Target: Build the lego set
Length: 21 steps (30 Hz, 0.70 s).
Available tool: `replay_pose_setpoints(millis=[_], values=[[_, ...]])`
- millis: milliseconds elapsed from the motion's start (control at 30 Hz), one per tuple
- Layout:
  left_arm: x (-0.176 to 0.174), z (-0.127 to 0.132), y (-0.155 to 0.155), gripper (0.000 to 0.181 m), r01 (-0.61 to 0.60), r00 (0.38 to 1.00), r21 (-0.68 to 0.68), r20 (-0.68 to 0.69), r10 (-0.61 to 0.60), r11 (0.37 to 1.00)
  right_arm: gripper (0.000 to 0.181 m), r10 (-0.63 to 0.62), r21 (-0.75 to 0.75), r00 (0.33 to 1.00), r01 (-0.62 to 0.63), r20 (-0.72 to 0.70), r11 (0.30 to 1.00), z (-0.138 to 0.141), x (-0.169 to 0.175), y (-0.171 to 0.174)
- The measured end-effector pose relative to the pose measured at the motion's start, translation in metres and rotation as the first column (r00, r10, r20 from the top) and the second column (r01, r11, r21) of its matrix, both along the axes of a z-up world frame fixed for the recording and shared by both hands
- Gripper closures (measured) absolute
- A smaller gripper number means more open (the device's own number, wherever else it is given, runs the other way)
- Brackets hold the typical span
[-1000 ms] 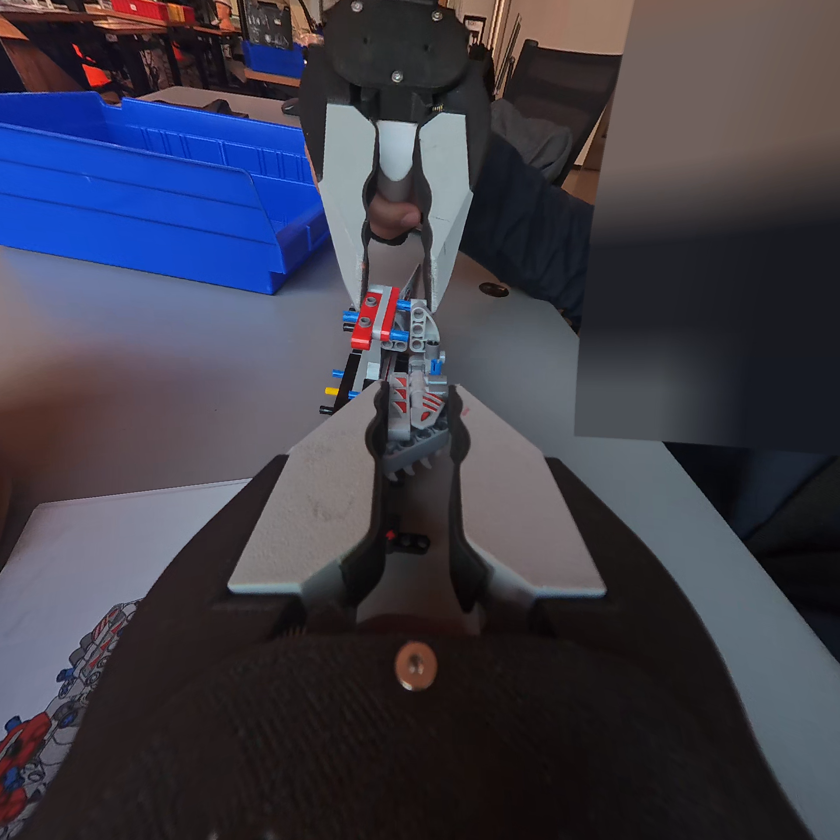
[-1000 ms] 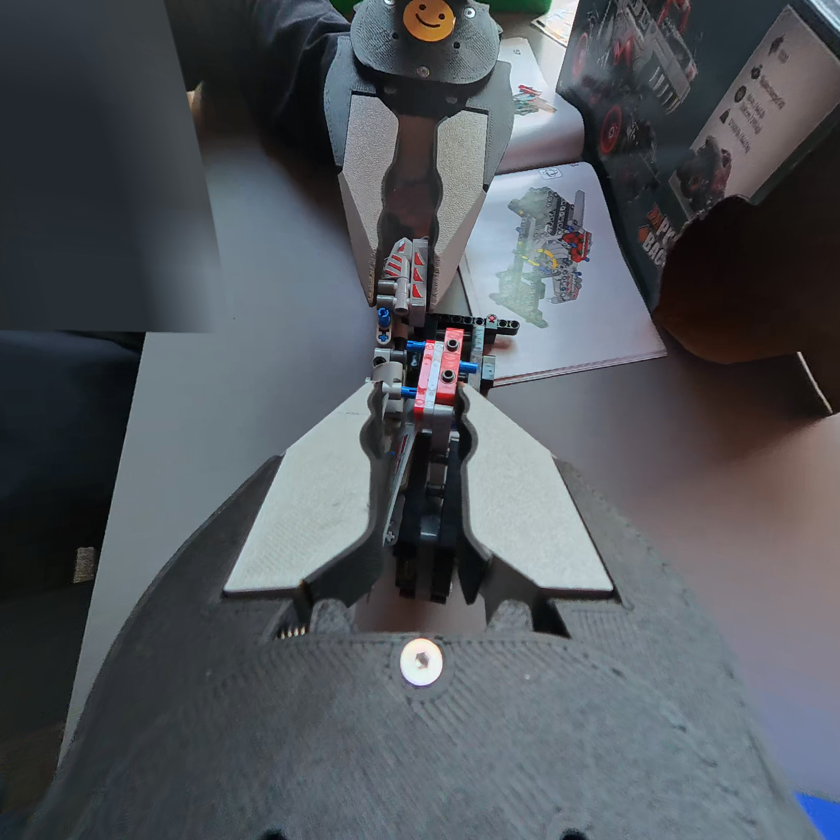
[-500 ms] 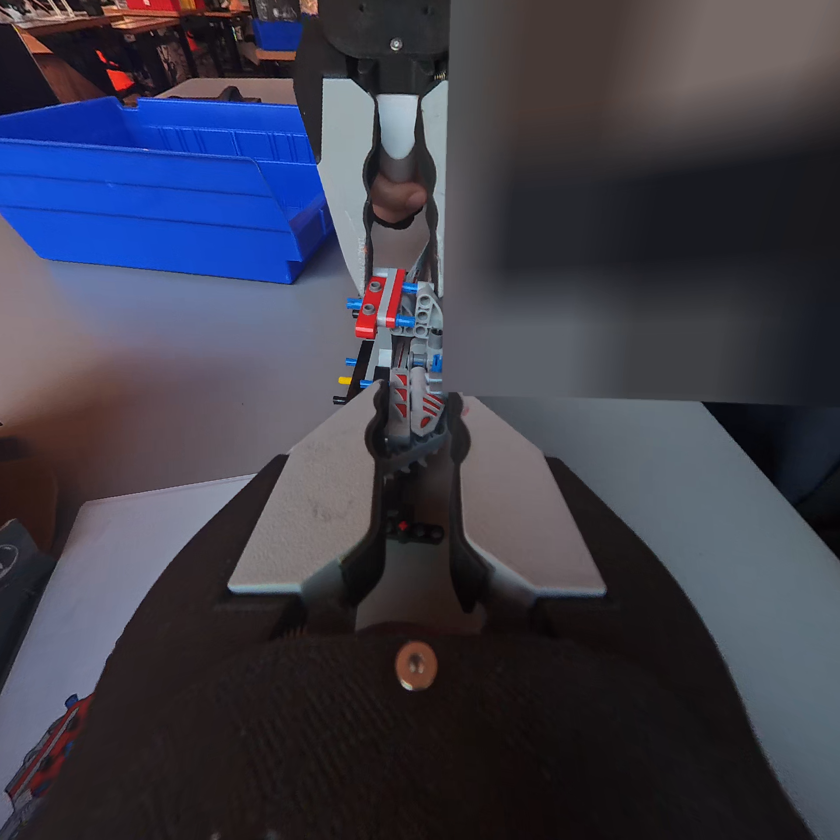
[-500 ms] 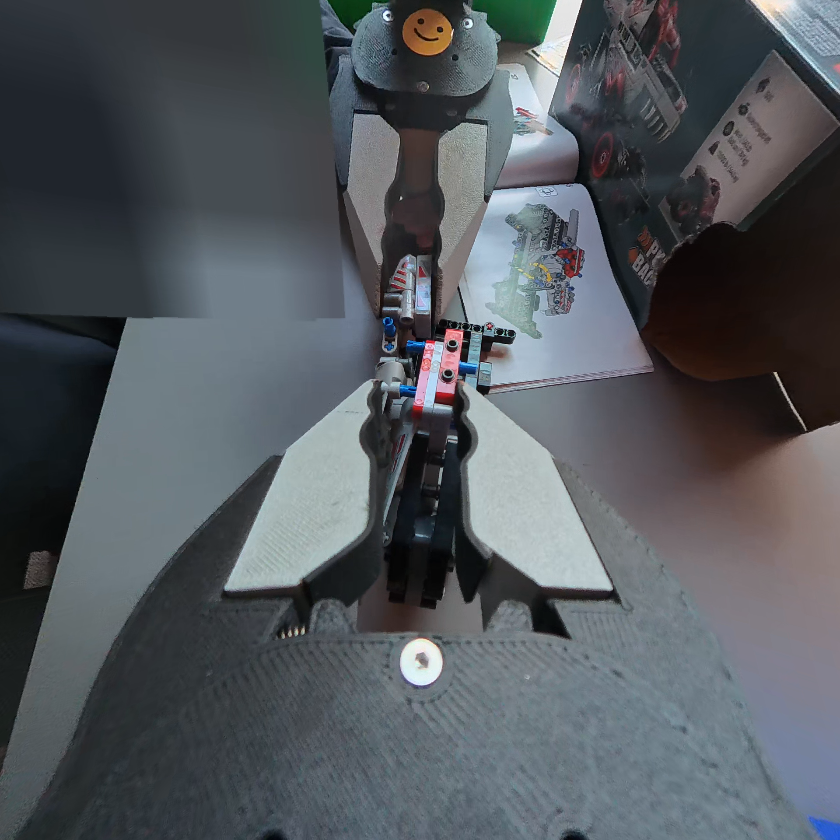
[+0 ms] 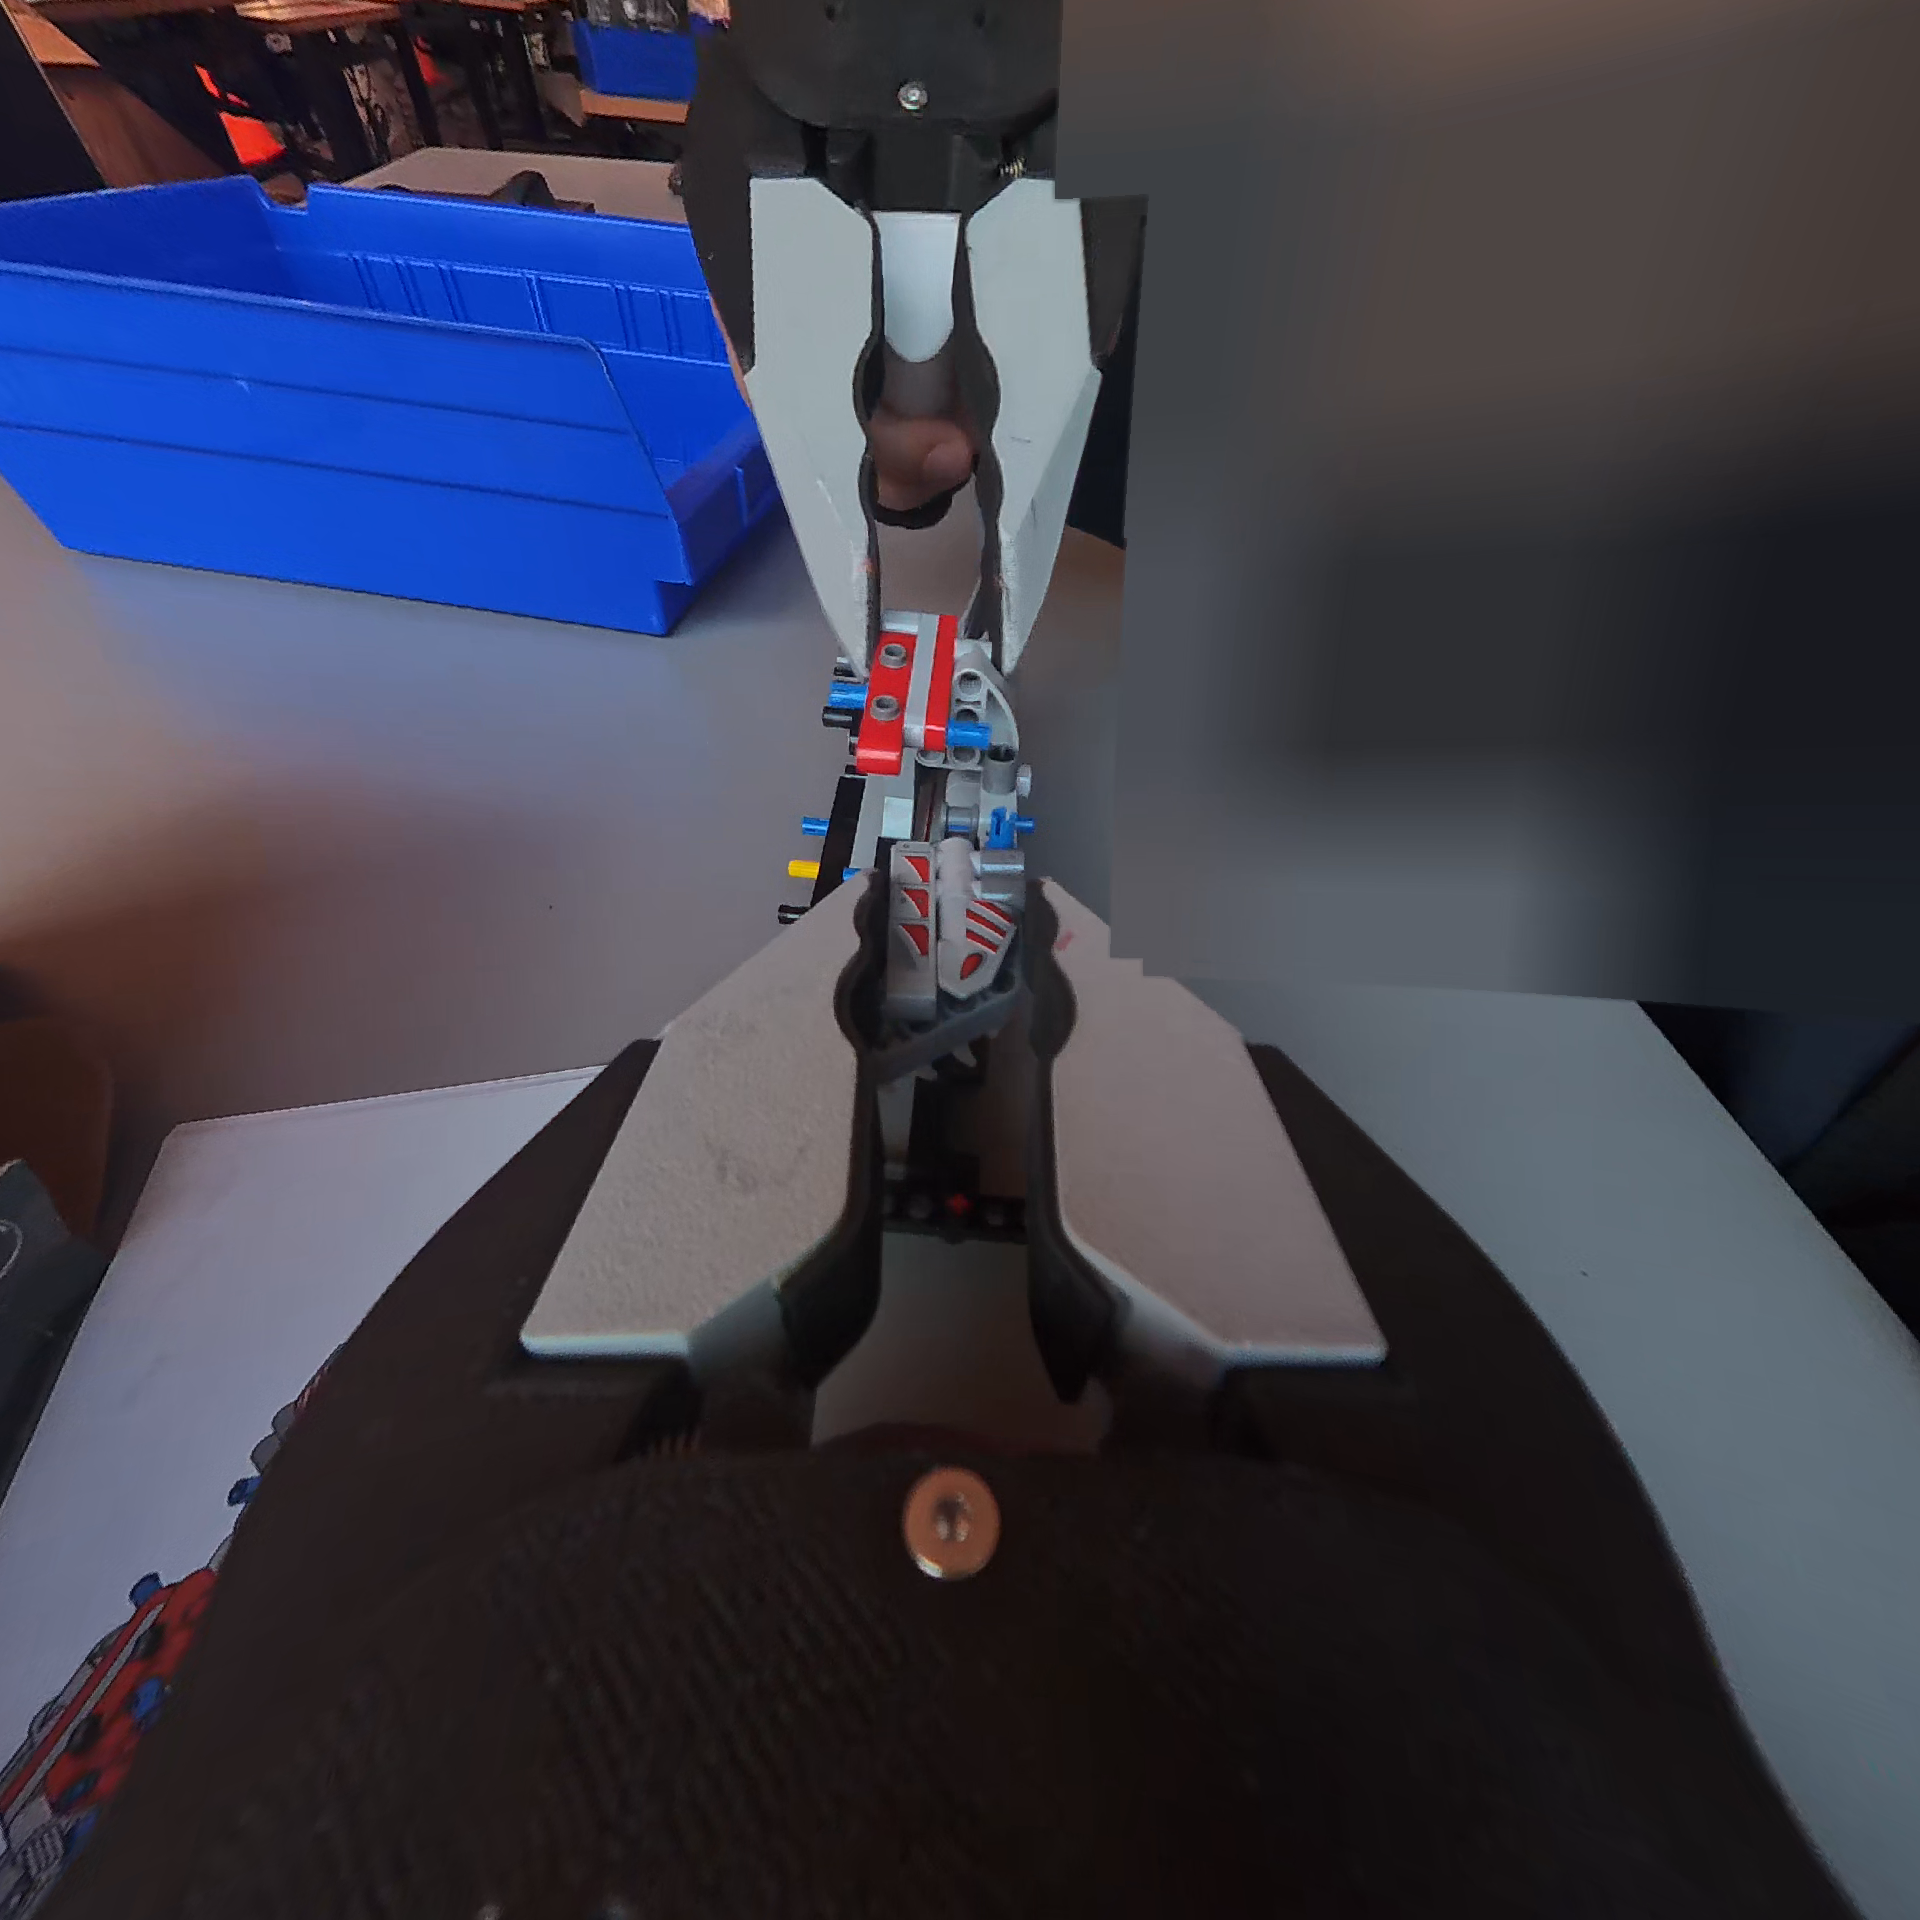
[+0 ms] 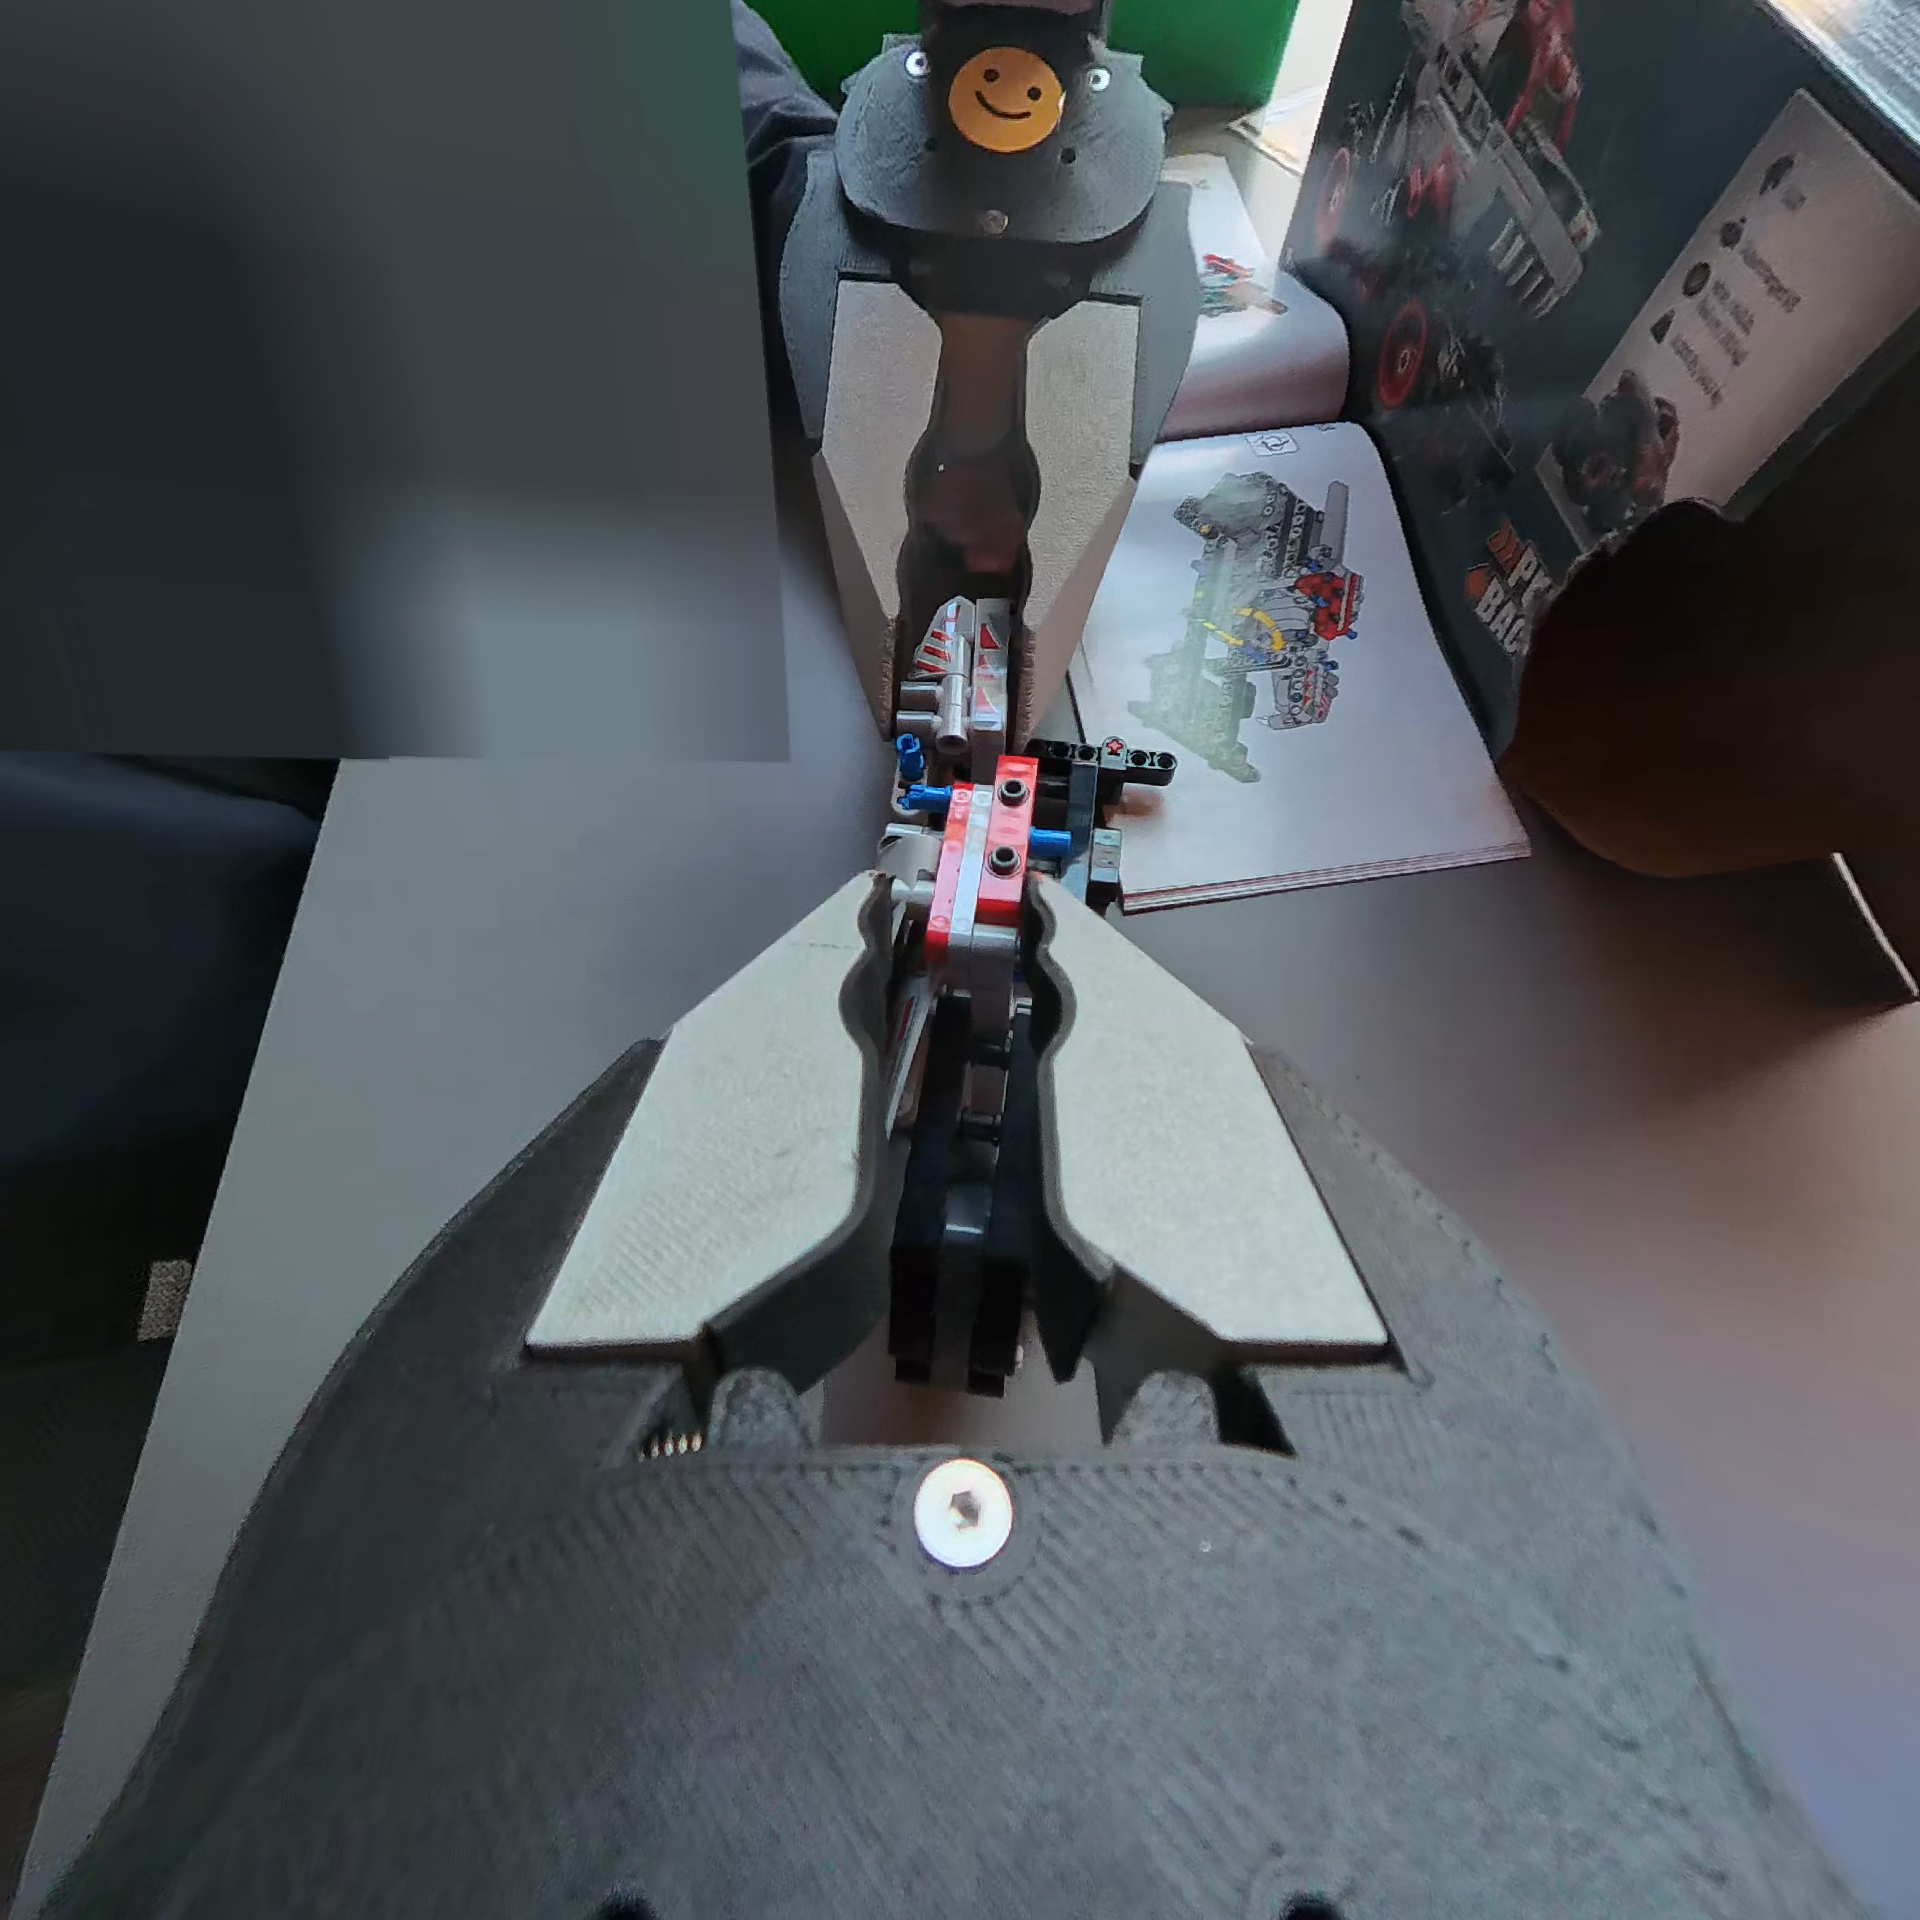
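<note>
A part-built lego model (image 5: 930, 790) of grey, black and red beams with blue pins is held in the air between both grippers. My left gripper (image 5: 948, 904) is shut on its grey end with red stripes. My right gripper (image 6: 954, 914) is shut on the other end, by the red beam (image 6: 987, 852), with black beams running back between its fingers. The two grippers face each other: the right one shows at the top of the left wrist view (image 5: 930, 634), the left one at the top of the right wrist view (image 6: 961, 665). The model hangs above the grey table (image 5: 416, 810).
A blue bin (image 5: 364, 395) stands at the back left in the left wrist view. An open instruction booklet (image 6: 1278, 675) lies on the table beside the set's dark box (image 6: 1579, 312). Another booklet page (image 5: 260, 1299) lies under my left gripper. A person's dark sleeve (image 6: 790, 114) is behind. My hands' fingertips stand some 5 centimetres from each other.
Both grippers keep their hold on the model. The pair has shifted a little, so the background slides; the blue bin and the booklet sit slightly differently in view.
</note>
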<state>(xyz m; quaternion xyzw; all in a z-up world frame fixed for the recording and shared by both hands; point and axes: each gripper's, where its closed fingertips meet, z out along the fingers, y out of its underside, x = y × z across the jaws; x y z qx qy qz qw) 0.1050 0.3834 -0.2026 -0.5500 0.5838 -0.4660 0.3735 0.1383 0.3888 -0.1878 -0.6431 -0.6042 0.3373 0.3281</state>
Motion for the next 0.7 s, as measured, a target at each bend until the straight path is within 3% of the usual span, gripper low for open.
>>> replay_pose_setpoints(millis=[267,500,633,700], values=[[0.001,-0.003,-0.001,0.158,0.006,1.000,-0.065,-0.026,-0.007,0.998,0.124,-0.175,0.043,0.973,0.183,-0.149,0.982,0.032,0.022,0.000],[0.000,-0.002,-0.008,0.157,0.027,0.999,-0.182,-0.032,-0.033,0.983,0.128,-0.360,-0.023,0.884,0.371,-0.298,0.928,0.028,0.042,-0.013],[-0.003,-0.001,-0.014,0.157,0.034,0.999,-0.206,-0.031,-0.042,0.978,0.136,-0.410,-0.048,0.872,0.413,-0.269,0.910,0.006,0.044,-0.031],[-0.003,-0.001,-0.018,0.157,0.042,0.998,-0.235,-0.033,-0.051,0.971,0.132,-0.425,-0.040,0.865,0.431,-0.268,0.902,-0.002,0.041,-0.039]])
